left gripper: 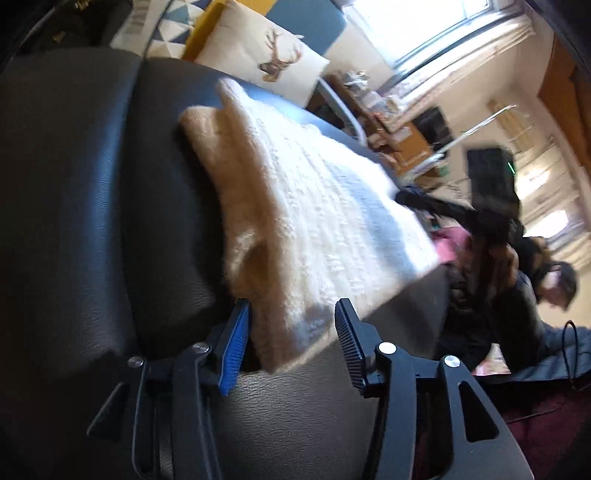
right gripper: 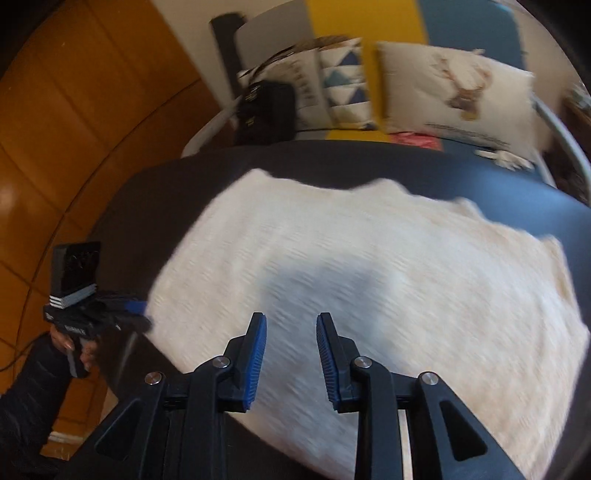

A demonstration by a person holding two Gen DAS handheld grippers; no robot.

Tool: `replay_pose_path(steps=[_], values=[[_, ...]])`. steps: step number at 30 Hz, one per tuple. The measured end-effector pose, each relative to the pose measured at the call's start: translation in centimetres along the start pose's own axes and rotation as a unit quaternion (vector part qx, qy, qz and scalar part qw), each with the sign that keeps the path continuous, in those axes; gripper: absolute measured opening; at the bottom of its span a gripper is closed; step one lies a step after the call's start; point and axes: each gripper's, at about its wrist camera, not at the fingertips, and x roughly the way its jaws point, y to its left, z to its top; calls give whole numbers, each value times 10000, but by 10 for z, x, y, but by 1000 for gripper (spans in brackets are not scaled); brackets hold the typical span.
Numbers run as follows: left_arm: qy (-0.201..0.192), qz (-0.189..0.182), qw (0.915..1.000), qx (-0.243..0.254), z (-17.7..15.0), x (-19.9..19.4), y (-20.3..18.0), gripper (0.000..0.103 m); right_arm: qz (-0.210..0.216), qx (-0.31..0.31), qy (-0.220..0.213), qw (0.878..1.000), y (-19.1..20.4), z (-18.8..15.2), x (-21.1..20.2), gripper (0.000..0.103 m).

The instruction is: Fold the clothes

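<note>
A fluffy cream sweater (left gripper: 314,206) lies folded flat on a black leather seat (left gripper: 74,184). My left gripper (left gripper: 292,306) stands open at the sweater's near corner. The cloth edge lies between the jaws, and the right pad is clear of it. In the right wrist view the same sweater (right gripper: 369,266) spreads wide below my right gripper (right gripper: 291,321), which hovers open over it with nothing between its fingers. The left gripper (right gripper: 136,314), held in a hand, sits at the sweater's left edge there. The right gripper (left gripper: 406,197) shows blurred beyond the sweater's far edge.
A deer-print pillow (right gripper: 454,88), a triangle-pattern pillow (right gripper: 343,81) and a black bag (right gripper: 266,107) stand behind the seat (right gripper: 480,173). Wooden floor (right gripper: 74,129) lies to the left. Cluttered shelves (left gripper: 388,110) and a bright window (left gripper: 424,26) are beyond.
</note>
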Motion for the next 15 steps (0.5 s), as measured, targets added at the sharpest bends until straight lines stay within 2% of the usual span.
replay_pose_path(steps=[3,5,8,11,13,15], values=[[-152,-377,9992,60,0,-4,-6,50,-59,-180,204,9996,31,50,38,28],[-311,-411,9985,172,0,-8,-12,50,-155,-182,392,9989,46,81,64,29],[-434,-487,9976,230,3,-20,-14,50,-543,-289,735,9954,66,118,105,30],[-378,-508,9971,429,1,-22,-18,50,-1077,-15,1304,9856,69,143,149,32],[-287,-528,9968,528,0,-17,-21,50,-1235,349,1755,9761,63,147,174,32],[-212,-558,9965,583,-1,-13,-22,50,-1357,227,1807,9739,67,147,180,32]])
